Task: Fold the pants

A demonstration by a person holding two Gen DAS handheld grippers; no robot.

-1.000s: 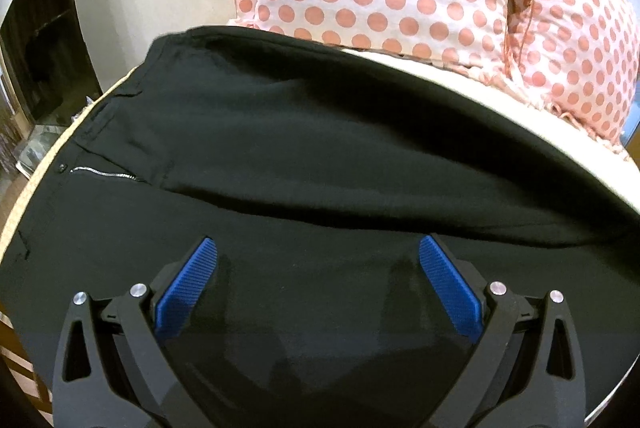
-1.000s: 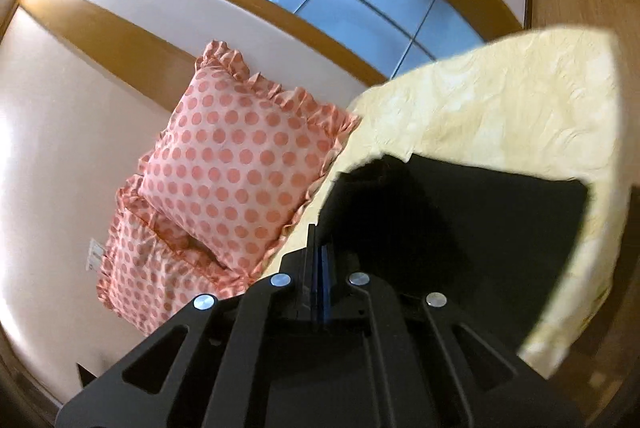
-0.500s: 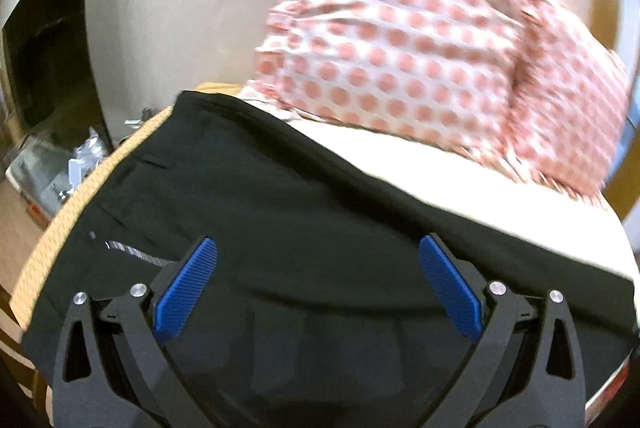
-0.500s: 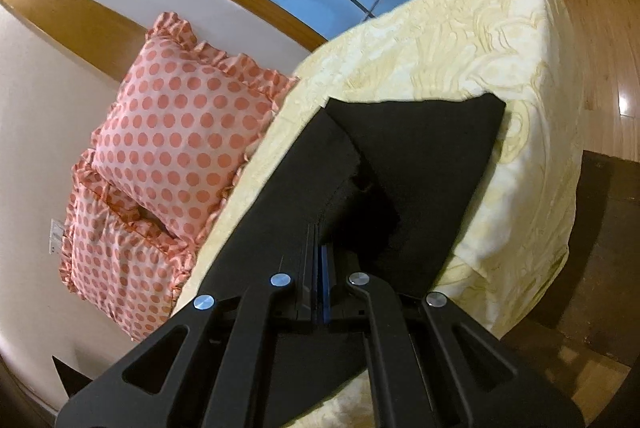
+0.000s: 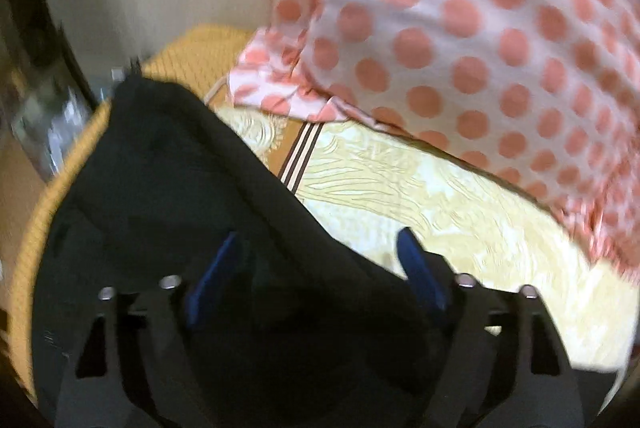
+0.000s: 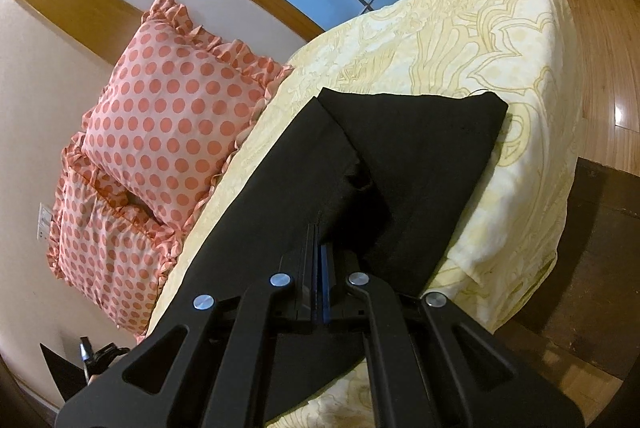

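On quilted cream bedspread (image 6: 472,39) | matte black pants (image 6: 420,147) folded | right tongs (image 6: 318,240) pinch hem | left tongs (image 5: 320,260) closing, apart

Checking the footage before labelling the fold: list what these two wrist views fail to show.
- Left wrist view: motion blur smears the black pants and the left gripper; its closing jaws straddle the cloth's edge, but pad contact is unreadable.
- Right wrist view: the right gripper is shut on the pants; its own body hides the cloth beneath.
- Waistband: cut off at the right view's lower edge.
- Dotted pillows: lower one partly covered by the upper.
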